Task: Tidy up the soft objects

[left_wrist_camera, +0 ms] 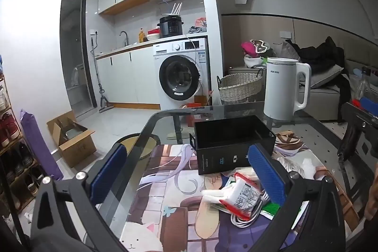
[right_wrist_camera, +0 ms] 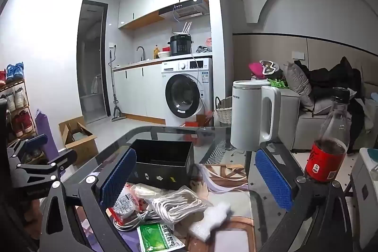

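Both grippers hover wide open over a heap of soft items in front of the black box.

Nearest, the left gripper (left_wrist_camera: 186, 176) and right gripper (right_wrist_camera: 196, 176) hold nothing, jaws spread as if to straddle a pick. Just before the black box (right_wrist_camera: 163, 164) lie the soft things: a white cord bundle (right_wrist_camera: 177, 204), a red-and-white packet (left_wrist_camera: 243, 195), a green sachet (right_wrist_camera: 158, 235) and a foam piece (right_wrist_camera: 210, 219), overlapping, so lifting one may drag another. Behind the box stands a white kettle (right_wrist_camera: 252, 115); to its right a cola bottle (right_wrist_camera: 330, 141) crowds the right gripper's reach.

Black box (right_wrist_camera: 163, 164), white kettle (right_wrist_camera: 251, 116), green sachet (right_wrist_camera: 157, 237), red-labelled bottle (right_wrist_camera: 327, 158).
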`<state>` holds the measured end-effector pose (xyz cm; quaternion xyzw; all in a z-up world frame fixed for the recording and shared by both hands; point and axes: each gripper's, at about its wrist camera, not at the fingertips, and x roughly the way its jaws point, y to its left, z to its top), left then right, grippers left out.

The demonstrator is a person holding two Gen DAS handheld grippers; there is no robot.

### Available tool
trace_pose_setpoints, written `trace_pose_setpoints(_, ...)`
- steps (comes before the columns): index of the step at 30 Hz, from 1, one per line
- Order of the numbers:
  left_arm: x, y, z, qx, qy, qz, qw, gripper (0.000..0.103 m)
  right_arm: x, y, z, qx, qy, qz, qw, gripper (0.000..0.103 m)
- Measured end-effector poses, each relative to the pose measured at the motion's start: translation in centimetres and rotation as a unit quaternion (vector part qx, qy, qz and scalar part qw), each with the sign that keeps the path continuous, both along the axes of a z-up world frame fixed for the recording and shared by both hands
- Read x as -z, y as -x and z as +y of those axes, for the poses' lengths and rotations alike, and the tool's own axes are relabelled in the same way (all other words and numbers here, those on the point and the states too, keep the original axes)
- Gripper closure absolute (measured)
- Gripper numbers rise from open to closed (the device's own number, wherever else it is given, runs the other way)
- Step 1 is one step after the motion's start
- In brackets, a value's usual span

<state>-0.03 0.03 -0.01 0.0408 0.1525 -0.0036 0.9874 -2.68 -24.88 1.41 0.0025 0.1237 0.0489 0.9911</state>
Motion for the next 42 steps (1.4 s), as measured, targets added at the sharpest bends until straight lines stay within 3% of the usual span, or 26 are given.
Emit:
trace_pose_setpoints(3,0.0,0.2,0.1,-0.010,0.005,0.002,0.9999,0.000,0.0,0.4,-0.3,-0.001,0.008,0.001,1.000,0.000)
trace_pose_setpoints(5,-0.2,0.3,-1.5,0.001,-0.028,-0.001,0.9996,0.000,0.0,0.1,0.1,-0.001,0.018,0.012,1.000,0.000)
trace_pose_setpoints(8,-0.2,0.5,-0.2,0.004,0.005,0.002,1.0000,0.000,0.0,0.0,0.1,-0.003,0.021,0.013,1.000,0.000)
trace_pose_setpoints(42,0.0,0.2,-0.2,0.024,0.016,0.012,0.9995,0.000,0.0,-0.1,0.1,-0.001,0.020,0.008,1.000,0.000)
